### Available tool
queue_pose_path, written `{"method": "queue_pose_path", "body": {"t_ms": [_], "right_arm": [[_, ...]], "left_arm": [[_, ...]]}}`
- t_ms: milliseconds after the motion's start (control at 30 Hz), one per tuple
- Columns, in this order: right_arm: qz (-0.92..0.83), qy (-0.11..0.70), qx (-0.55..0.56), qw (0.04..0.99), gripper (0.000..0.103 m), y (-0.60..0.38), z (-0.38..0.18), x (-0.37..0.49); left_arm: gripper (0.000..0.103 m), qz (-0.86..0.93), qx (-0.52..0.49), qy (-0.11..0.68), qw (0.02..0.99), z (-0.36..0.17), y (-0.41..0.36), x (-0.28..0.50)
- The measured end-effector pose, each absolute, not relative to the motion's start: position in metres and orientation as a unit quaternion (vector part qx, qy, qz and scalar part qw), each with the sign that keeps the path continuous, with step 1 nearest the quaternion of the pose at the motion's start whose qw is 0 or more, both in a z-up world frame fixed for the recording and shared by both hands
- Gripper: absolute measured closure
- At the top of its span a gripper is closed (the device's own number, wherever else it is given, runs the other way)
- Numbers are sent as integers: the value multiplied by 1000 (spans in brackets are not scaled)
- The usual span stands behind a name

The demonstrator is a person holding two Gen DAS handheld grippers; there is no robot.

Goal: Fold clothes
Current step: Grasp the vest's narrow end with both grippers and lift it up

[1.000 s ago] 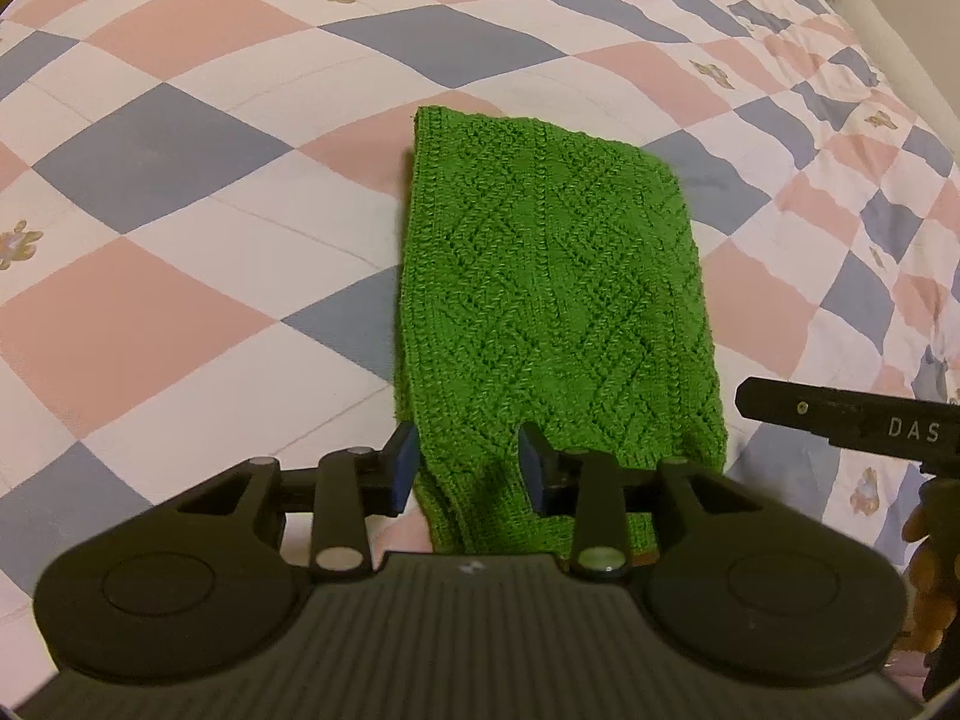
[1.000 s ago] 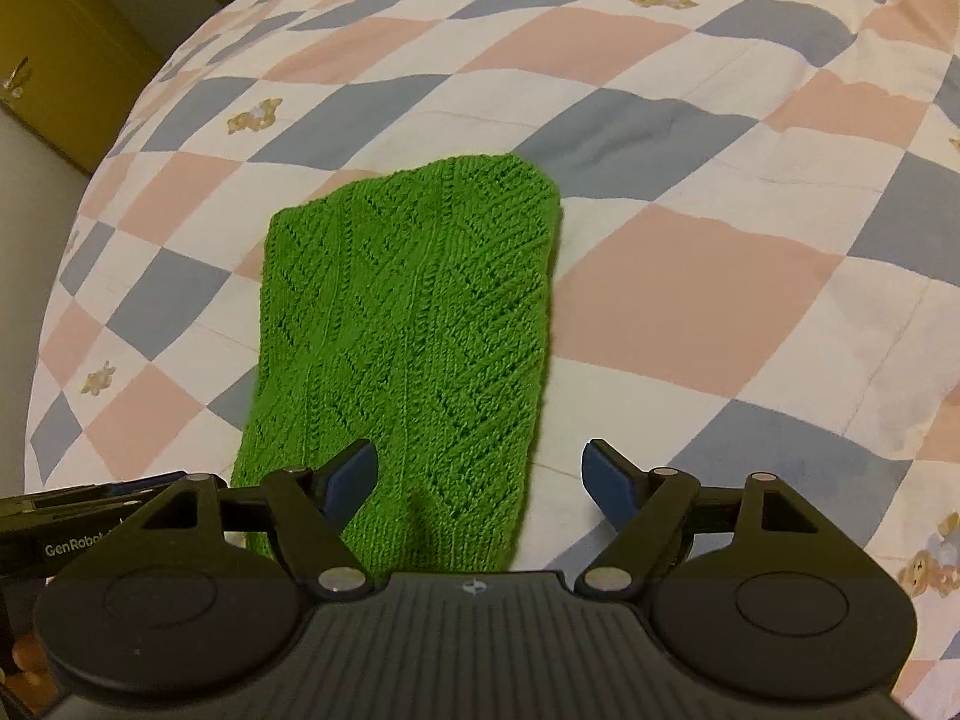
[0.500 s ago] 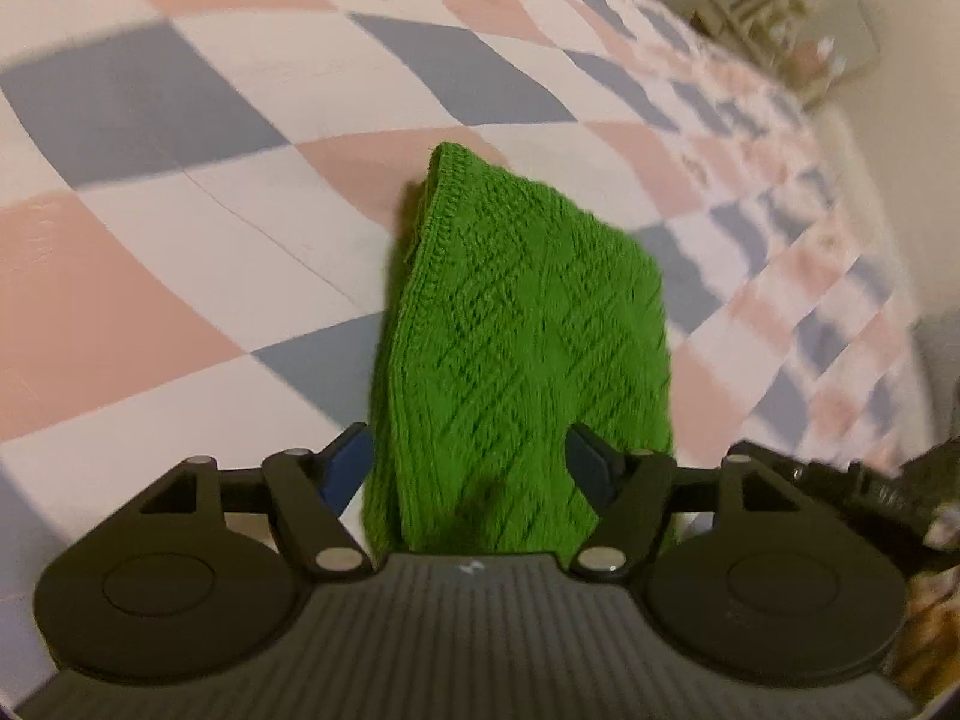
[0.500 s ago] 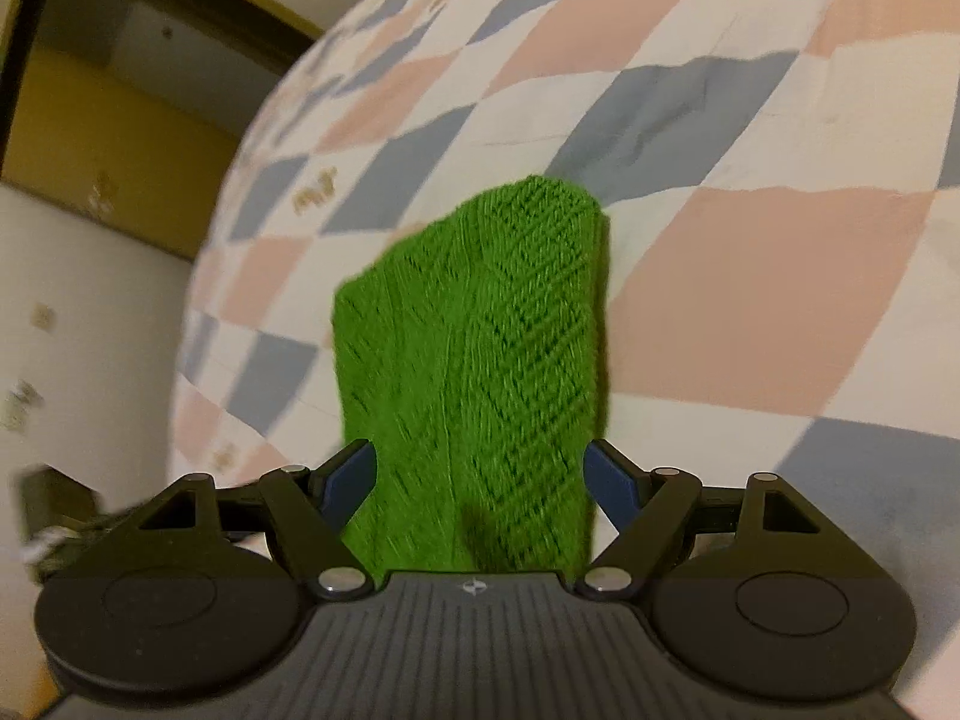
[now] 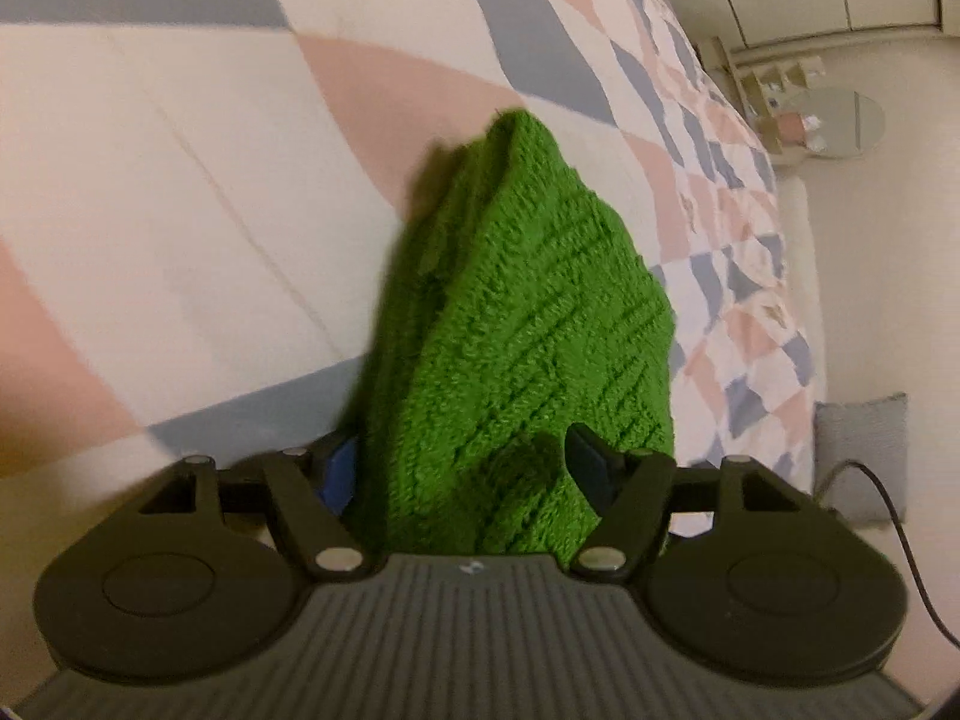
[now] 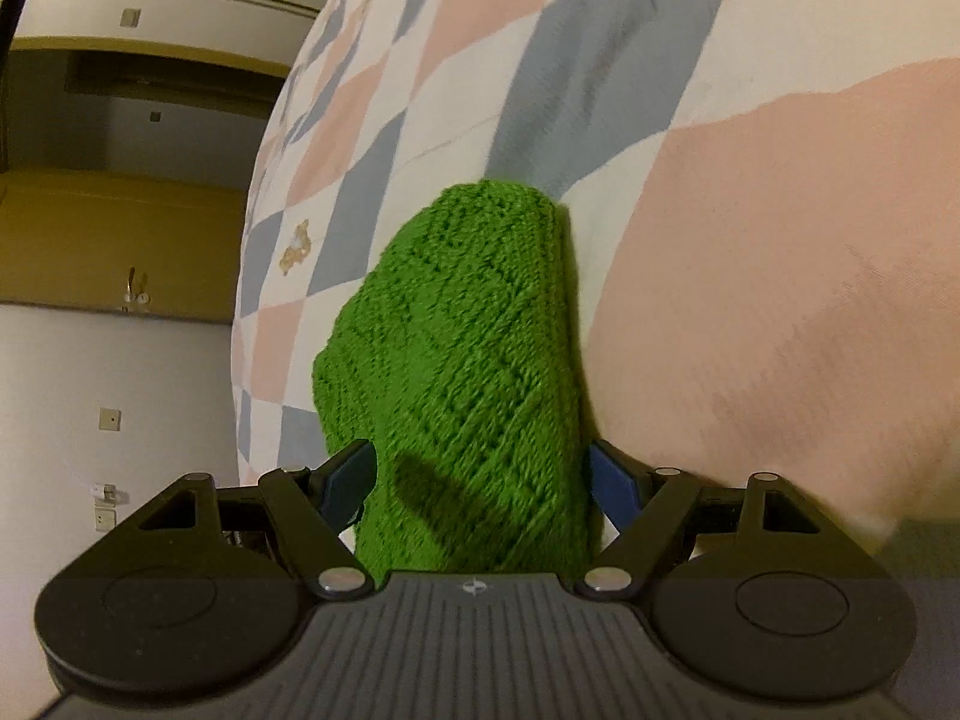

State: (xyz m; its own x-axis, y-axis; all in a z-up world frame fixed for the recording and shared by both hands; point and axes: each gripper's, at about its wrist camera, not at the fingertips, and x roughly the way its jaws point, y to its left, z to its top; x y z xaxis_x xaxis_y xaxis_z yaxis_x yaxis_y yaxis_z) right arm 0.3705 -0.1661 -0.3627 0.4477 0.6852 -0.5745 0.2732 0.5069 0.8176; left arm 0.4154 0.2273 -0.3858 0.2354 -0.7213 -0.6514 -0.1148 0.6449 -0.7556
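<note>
Green cable-knit garment [image 5: 528, 324]: bunched strip, near end raised between both grippers, far end on the pink, grey and white checked bed quilt [image 5: 180, 180]; long axis runs straight ahead. Left hand-held gripper [image 5: 465, 468] and right hand-held gripper [image 6: 480, 477]: equally near, fingers wide apart, knit between them, grip unconfirmed.

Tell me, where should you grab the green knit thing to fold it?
Grab the green knit by its near end, one corner per gripper, coming from the near side. It is long and floppy, so two spread holds should keep the end straight while it is carried over toward the far end.
</note>
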Motion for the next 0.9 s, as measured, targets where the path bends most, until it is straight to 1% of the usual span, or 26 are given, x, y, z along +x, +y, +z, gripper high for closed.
{"method": "queue_pose_path", "body": {"t_ms": [100, 167, 200, 233, 267, 300, 333, 400, 433, 467, 500, 567, 667, 800, 900], "right_arm": [[155, 505, 486, 696, 25, -166, -372, 378], [170, 513, 470, 698, 26, -159, -374, 382], [177, 517, 461, 699, 29, -156, -374, 384], [182, 521, 449, 703, 35, -153, -374, 385], [182, 524, 442, 705, 38, -152, -375, 385], [183, 526, 436, 707, 42, -152, -376, 386], [185, 526, 435, 707, 51, -152, -379, 386], [188, 526, 432, 708, 60, -152, -382, 386], [189, 525, 429, 710, 62, -151, -382, 387], [191, 525, 426, 712, 63, -151, -382, 387], [192, 524, 422, 714, 65, -150, -382, 387], [191, 523, 410, 723, 66, -145, -370, 386], [190, 518, 392, 736, 68, -135, -348, 384], [198, 513, 377, 745, 68, -100, -319, 380], [209, 511, 371, 746, 68, -60, -297, 376]], "left_arm": [[39, -240, -351, 584, 691, -390, 217, 420], [41, -245, -347, 585, 691, -391, 215, 421], [42, -246, -347, 585, 690, -392, 216, 421], [42, -247, -354, 583, 688, -394, 218, 421], [43, -246, -358, 584, 686, -396, 220, 421], [44, -245, -362, 585, 683, -397, 221, 422], [47, -244, -359, 587, 683, -397, 221, 424], [54, -244, -330, 592, 693, -392, 213, 427], [58, -246, -315, 593, 699, -390, 209, 427], [62, -247, -308, 592, 703, -388, 206, 427], [63, -248, -302, 591, 706, -385, 204, 426], [69, -249, -293, 586, 713, -379, 202, 425], [73, -256, -287, 572, 724, -365, 205, 420], [75, -266, -299, 552, 731, -344, 227, 409], [76, -256, -329, 537, 734, -331, 273, 394]]}}
